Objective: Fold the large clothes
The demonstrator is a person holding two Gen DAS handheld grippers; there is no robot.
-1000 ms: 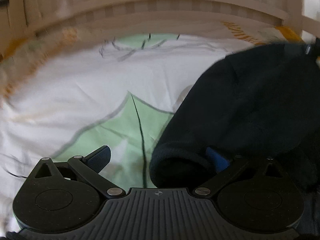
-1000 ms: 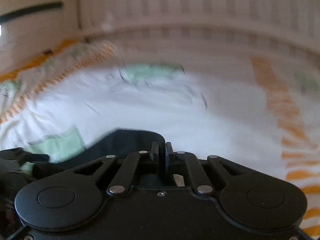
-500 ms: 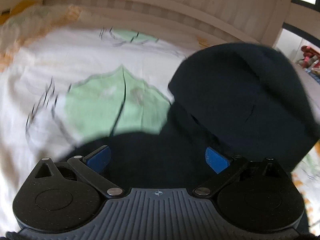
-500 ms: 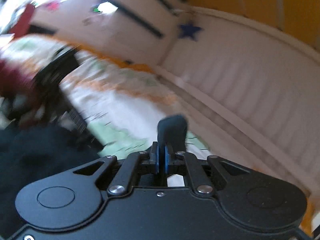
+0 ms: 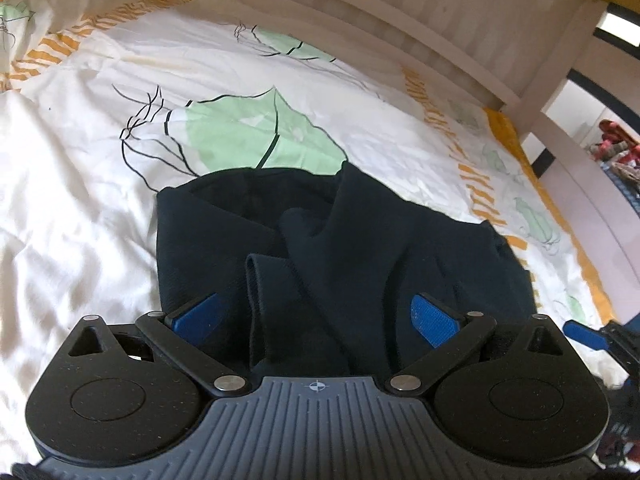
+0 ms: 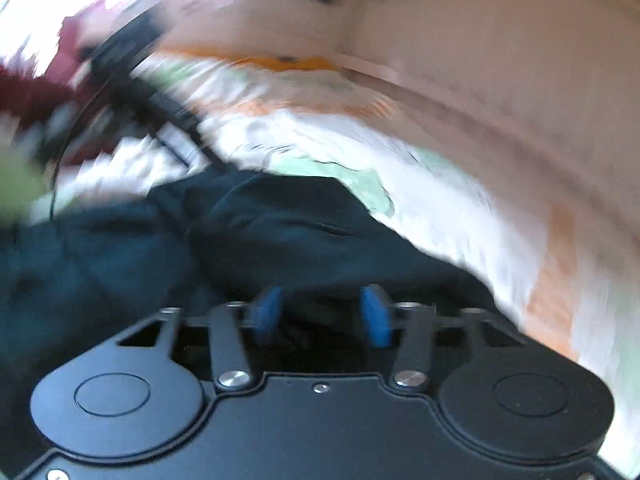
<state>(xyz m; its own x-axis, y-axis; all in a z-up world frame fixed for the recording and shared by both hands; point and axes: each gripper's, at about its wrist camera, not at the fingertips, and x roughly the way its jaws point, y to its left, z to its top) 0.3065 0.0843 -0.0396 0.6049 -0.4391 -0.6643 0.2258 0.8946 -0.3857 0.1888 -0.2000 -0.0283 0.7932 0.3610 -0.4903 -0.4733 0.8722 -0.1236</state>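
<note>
A dark navy garment (image 5: pixel 340 248) lies bunched and partly folded on a bed with a white sheet printed with green leaves (image 5: pixel 256 132). My left gripper (image 5: pixel 316 320) is open, its blue pads wide apart just above the near part of the garment, holding nothing. In the blurred right wrist view the same garment (image 6: pixel 280 236) lies below my right gripper (image 6: pixel 322 314), whose blue pads stand apart and hold nothing. The tip of the right gripper (image 5: pixel 588 336) shows at the right edge of the left wrist view.
A pale slatted bed frame (image 5: pixel 440 28) runs along the far side of the bed. Orange-striped sheet borders (image 5: pixel 480 184) lie to the right. Red and dark items (image 6: pixel 48 92) show blurred beyond the bed's left end in the right wrist view.
My right gripper has opened and let go of the garment fold it held. The garment has dropped flat onto the bed. My left gripper stays open, now looking down over the garment.
</note>
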